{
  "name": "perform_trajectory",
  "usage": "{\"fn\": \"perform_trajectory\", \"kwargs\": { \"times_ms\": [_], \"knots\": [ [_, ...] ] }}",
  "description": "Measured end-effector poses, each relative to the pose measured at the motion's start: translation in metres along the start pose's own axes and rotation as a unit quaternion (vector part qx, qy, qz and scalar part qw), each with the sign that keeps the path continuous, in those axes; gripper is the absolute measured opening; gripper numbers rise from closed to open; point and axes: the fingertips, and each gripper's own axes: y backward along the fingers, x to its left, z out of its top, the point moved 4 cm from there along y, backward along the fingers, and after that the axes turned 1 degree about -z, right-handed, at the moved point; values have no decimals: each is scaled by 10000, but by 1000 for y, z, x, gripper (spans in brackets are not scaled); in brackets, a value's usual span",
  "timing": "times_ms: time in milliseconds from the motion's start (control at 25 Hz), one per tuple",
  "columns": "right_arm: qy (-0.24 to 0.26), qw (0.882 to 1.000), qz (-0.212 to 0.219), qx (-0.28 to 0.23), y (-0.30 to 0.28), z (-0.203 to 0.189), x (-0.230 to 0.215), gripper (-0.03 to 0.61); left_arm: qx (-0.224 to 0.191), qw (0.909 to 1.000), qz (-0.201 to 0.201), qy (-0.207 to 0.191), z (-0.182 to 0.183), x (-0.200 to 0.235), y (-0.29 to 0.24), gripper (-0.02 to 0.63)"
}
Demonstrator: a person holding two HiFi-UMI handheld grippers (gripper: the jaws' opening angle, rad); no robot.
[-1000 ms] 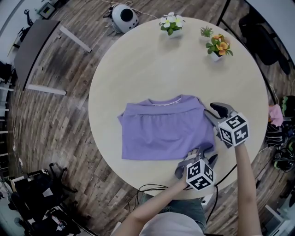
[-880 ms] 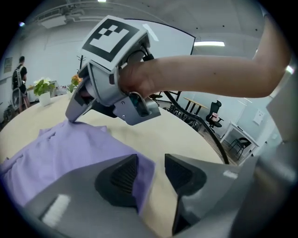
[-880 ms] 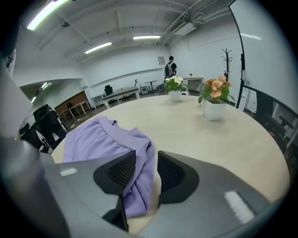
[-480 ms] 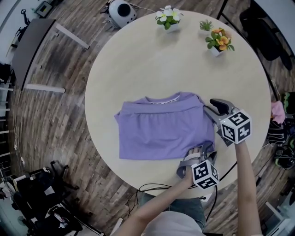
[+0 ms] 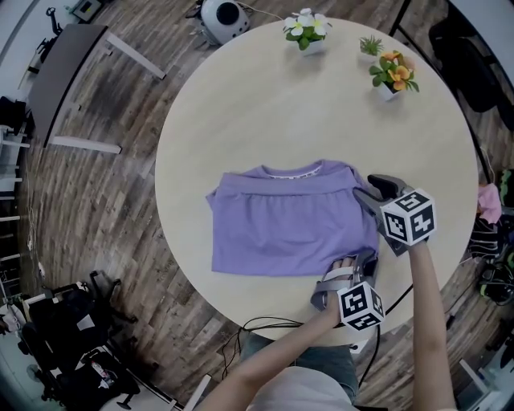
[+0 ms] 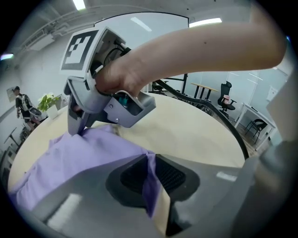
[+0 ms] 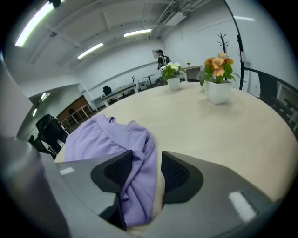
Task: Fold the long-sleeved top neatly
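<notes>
A purple long-sleeved top (image 5: 293,217) lies part-folded into a rectangle on the round beige table (image 5: 265,104), neckline toward the far side. My left gripper (image 5: 345,263) is at the top's near right corner, shut on a thin fold of purple fabric (image 6: 150,174). At the far right corner is my right gripper (image 5: 363,191); a bunch of the top (image 7: 139,186) lies between its open jaws, with a sliver of table showing beside the right-hand pad. In the left gripper view, the right gripper (image 6: 77,128) touches the cloth's far edge.
A pot of white flowers (image 5: 306,28), a small green plant (image 5: 370,46) and a pot of orange flowers (image 5: 393,76) stand along the table's far rim. The near table edge runs just behind my left gripper. A round white device (image 5: 223,14) sits on the wooden floor.
Only the head view has shifted a little. Both grippers stay at the top's right edge and the top lies the same.
</notes>
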Motion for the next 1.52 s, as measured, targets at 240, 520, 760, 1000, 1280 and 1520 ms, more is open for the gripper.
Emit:
{"fn": "perform_trajectory", "kwargs": {
  "times_ms": [240, 520, 760, 1000, 1280, 1520],
  "knots": [
    [453, 9982, -103, 370, -6, -8, 5, 176, 59, 10000, 10, 80, -2, -3, 1, 55],
    [128, 9987, 26, 494, -4, -14, 9, 91, 60, 9988, -186, 459, -7, -8, 6, 50],
    [-305, 9985, -141, 430, 10, -19, 12, 66, -452, 9888, -673, 1256, -12, -11, 26, 47],
    [-943, 9954, -119, 128, 31, -1, 21, 61, -1151, 9768, -875, 1578, -3, -1, 65, 47],
    [-1668, 9854, -47, -331, 53, 33, 47, 60, -1822, 9678, -676, 1599, -3, 15, 126, 47],
    [-1890, 9801, 5, -606, 56, 71, 89, 60, -2239, 9572, -530, 1755, -18, 37, 177, 47]
  ]
}}
